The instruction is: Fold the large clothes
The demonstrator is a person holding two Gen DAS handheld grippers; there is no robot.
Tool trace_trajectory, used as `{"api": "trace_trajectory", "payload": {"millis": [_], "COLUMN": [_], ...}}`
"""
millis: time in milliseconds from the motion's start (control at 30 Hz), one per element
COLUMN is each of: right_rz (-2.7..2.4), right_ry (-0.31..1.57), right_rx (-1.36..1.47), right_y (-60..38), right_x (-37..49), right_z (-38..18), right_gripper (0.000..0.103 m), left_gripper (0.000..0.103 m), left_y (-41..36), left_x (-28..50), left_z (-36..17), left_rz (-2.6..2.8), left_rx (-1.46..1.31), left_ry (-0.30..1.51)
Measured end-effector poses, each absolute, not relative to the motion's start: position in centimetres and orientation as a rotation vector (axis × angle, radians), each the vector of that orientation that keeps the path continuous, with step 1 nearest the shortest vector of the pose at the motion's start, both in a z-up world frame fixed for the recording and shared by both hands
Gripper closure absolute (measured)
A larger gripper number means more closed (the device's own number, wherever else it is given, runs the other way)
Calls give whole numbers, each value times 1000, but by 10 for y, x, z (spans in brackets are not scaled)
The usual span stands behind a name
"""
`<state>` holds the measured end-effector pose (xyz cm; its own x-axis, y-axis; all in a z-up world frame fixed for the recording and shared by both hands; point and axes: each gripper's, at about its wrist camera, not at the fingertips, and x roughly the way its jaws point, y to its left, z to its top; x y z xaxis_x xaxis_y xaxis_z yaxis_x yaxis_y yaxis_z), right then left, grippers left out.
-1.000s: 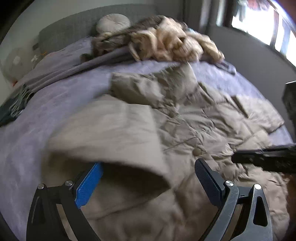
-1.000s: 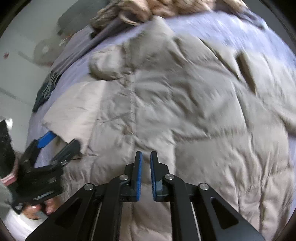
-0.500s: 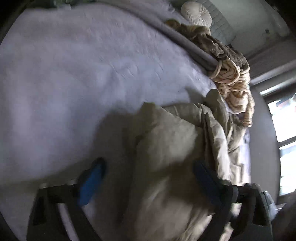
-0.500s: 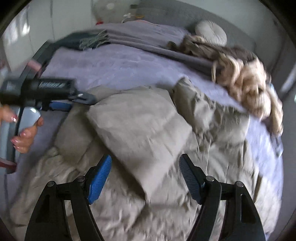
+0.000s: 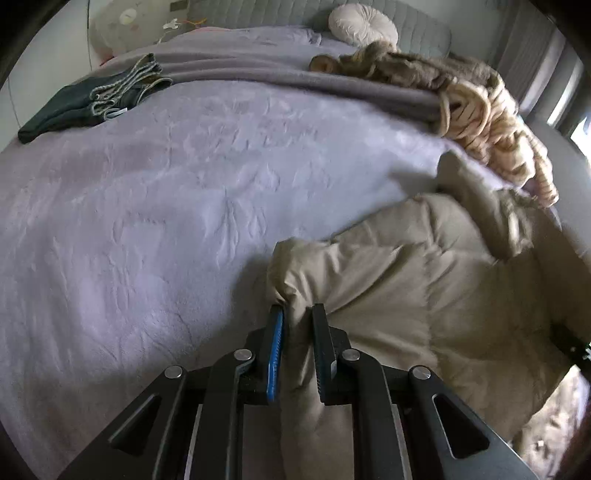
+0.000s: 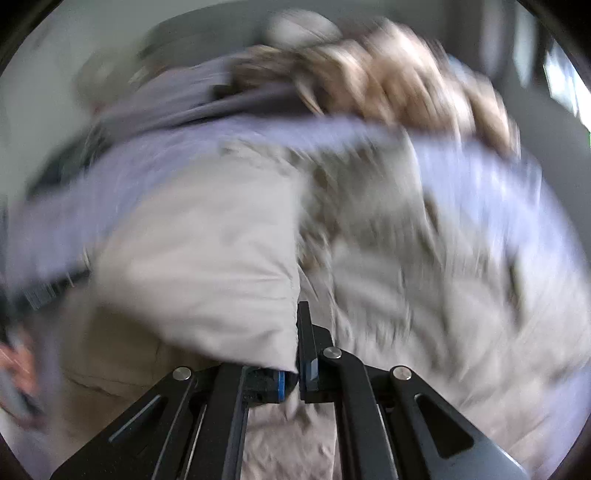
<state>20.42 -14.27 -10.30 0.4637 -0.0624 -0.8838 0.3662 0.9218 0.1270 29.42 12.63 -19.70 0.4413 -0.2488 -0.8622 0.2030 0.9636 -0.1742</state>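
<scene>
A large beige quilted puffer coat [image 5: 424, 295] lies on a lavender bedspread [image 5: 147, 206]. My left gripper [image 5: 297, 314] is shut on a bunched edge of the coat at its left side. In the right wrist view, which is motion-blurred, my right gripper [image 6: 297, 332] is shut on a folded flap of the same coat [image 6: 207, 266], and the flap covers its left finger. The left gripper's body shows dimly in the right wrist view at the left edge [image 6: 40, 291].
A dark folded garment [image 5: 85, 107] lies at the bed's far left. A grey blanket [image 5: 295, 81] and a chunky tan knit throw [image 5: 491, 122] lie across the back. A round cream cushion [image 5: 362, 26] rests against the grey headboard.
Both grippers were open around the coat half a second ago and have closed on it. The right wrist view has swung and blurred with fast motion.
</scene>
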Motion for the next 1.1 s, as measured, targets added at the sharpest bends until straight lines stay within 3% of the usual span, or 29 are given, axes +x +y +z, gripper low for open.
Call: {"api": "trace_trajectory", "payload": {"millis": [100, 167, 233, 500, 667, 767, 1000, 1100], "right_rz": [-313, -345, -412, -337, -230, -261, -248, -287], "right_ry": [1112, 1123, 1094, 993, 1143, 1245, 1220, 1185], "right_rx": [568, 713, 815, 665, 590, 607, 546, 604], "right_y": [-185, -210, -236, -261, -235, -232, -233, -250], "right_x": [188, 173, 150, 159, 193, 184, 170, 158], "right_z": [-127, -135, -130, -84, -121, -151, -141, -126], "right_gripper": [89, 75, 72, 76, 79, 89, 89, 79], "left_gripper": [86, 86, 86, 86, 86, 86, 85, 85], "left_y": [120, 122, 128, 141, 113, 112, 109, 110], "left_x": [293, 290, 288, 260, 247, 247, 254, 246], "left_z": [-204, -202, -189, -144, -185, -209, -205, -189], "left_rz": [-245, -219, -182, -261, -253, -217, -193, -180], "left_rx": [18, 32, 41, -18, 64, 86, 119, 124], "left_ry": [1078, 1079, 1061, 1037, 1131, 1155, 1167, 1163]}}
